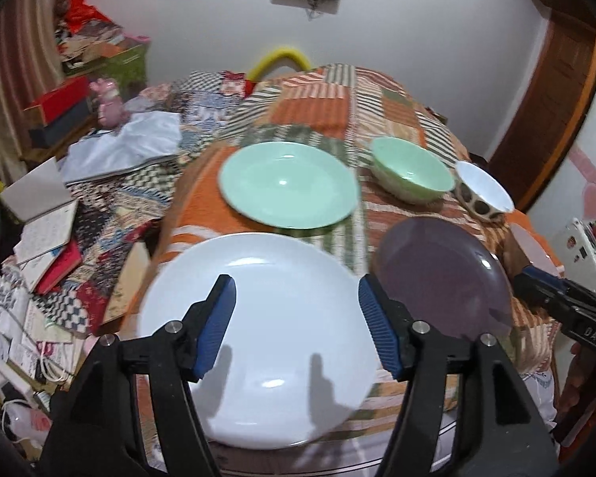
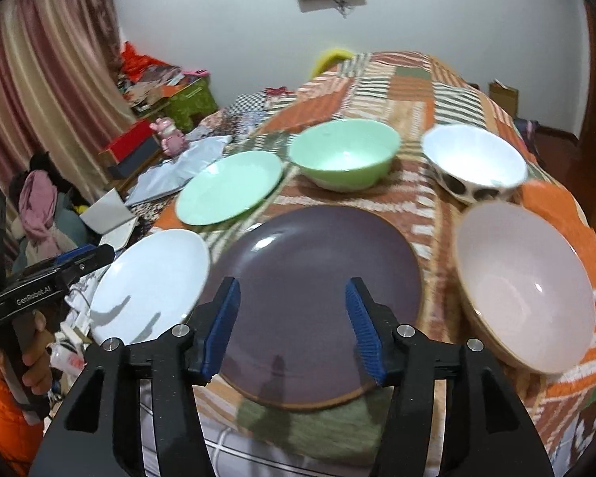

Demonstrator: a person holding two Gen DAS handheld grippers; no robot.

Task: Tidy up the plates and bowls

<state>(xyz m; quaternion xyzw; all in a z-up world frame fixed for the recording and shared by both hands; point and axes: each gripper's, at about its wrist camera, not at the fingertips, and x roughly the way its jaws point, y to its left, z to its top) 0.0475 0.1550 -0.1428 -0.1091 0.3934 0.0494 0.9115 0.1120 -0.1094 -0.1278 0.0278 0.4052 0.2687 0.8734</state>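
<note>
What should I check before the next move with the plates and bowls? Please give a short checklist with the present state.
1. Left tongs empty, over the white plate: ok, jaws open, nothing between them.
2. Right tongs empty, over the purple plate: ok, jaws open.
3. Nothing stacked on the green plate: ok.
4. Green bowl, spotted bowl and pink bowl upright: ok.
5. Pink bowl safely away from the bed edge: cannot tell.
</note>
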